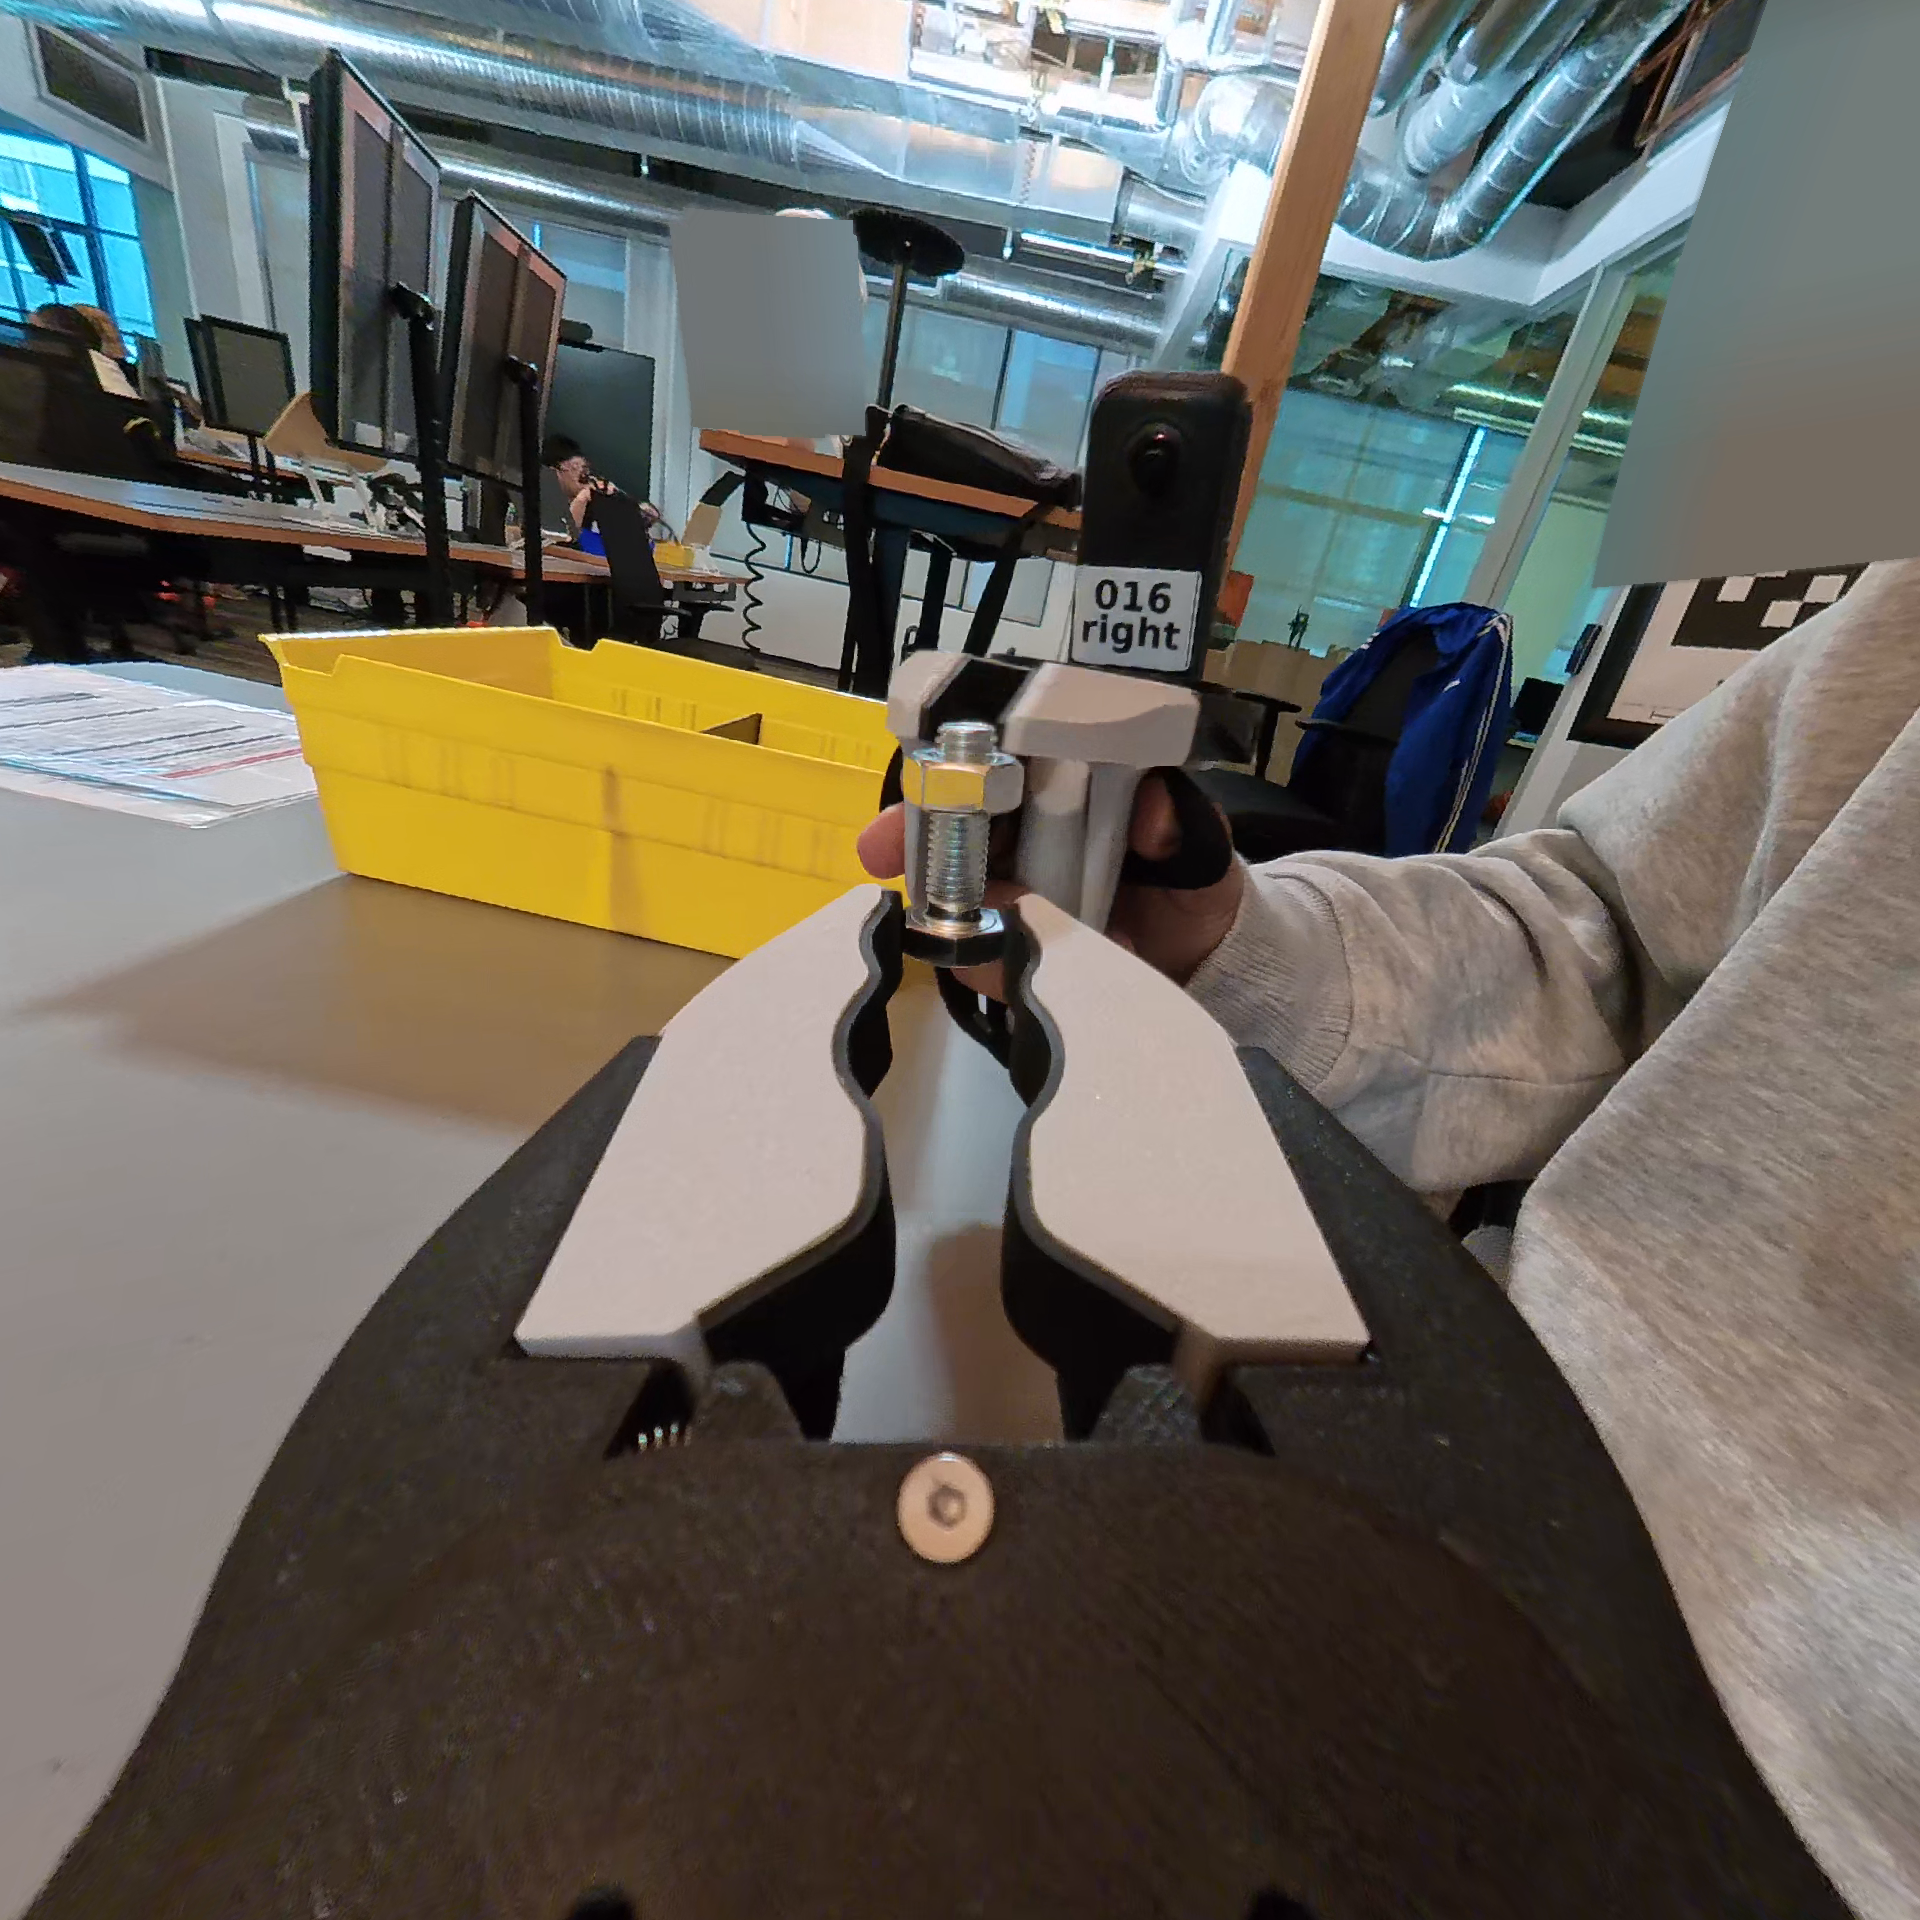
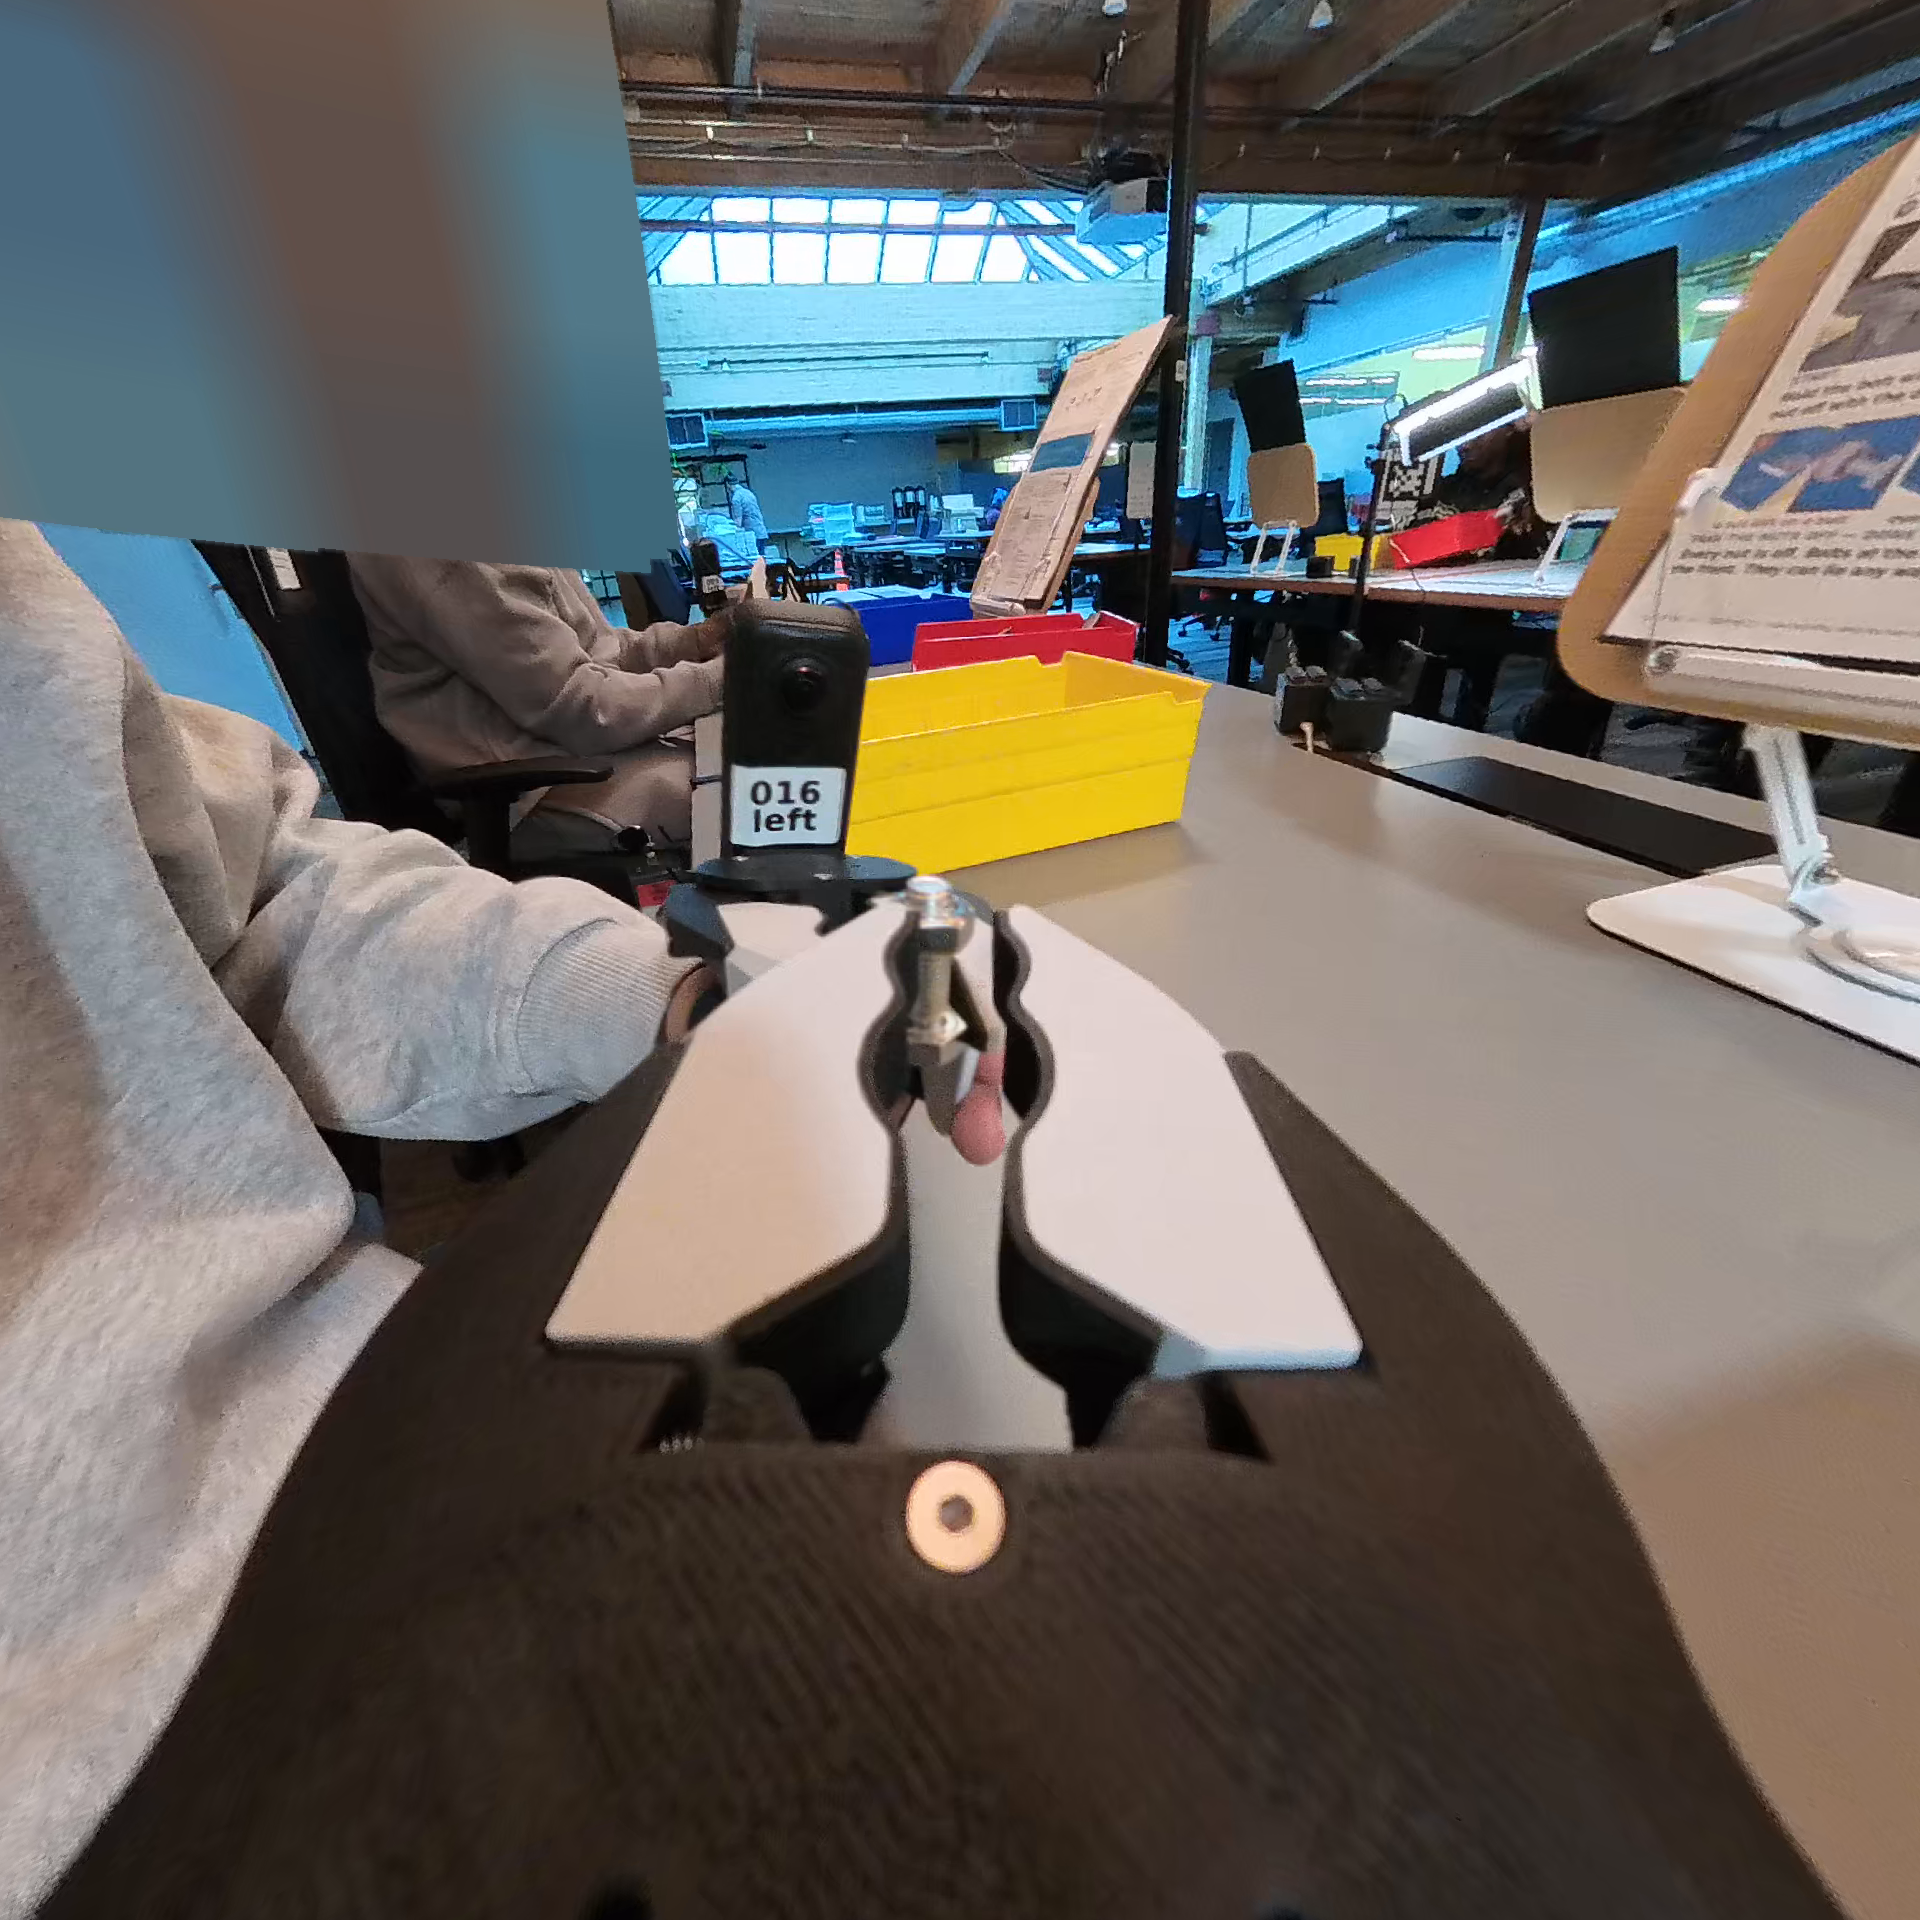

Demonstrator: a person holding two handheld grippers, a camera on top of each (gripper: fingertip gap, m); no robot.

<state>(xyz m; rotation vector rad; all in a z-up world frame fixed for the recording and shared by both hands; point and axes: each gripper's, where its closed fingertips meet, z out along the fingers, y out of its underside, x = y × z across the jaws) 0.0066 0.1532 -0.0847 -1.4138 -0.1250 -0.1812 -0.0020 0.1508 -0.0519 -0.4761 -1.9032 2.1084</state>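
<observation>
A silver bolt (image 1: 949, 862) stands upright between the two grippers, above the grey table (image 1: 208, 1143). My left gripper (image 1: 951, 935) is shut on the bolt's hex head at the bottom. My right gripper (image 1: 1003, 727) faces me and is shut on the hex nut (image 1: 961, 781) near the top of the thread. In the right wrist view, my right gripper (image 2: 943, 925) holds the nut end of the bolt (image 2: 928, 977) between its tips. The left gripper's camera (image 2: 795, 707) stands just behind. A bare fingertip (image 2: 982, 1122) shows below the bolt.
A yellow bin (image 1: 582, 779) sits on the table behind the bolt and also shows in the right wrist view (image 2: 1018, 758). A printed sheet (image 1: 135, 738) lies at far left. A document stand (image 2: 1766, 520) on a white base stands at right. A grey-sleeved arm (image 1: 1455, 987) holds each gripper. Only a small space, under 4 cm, lies between the two pairs of fingers.
</observation>
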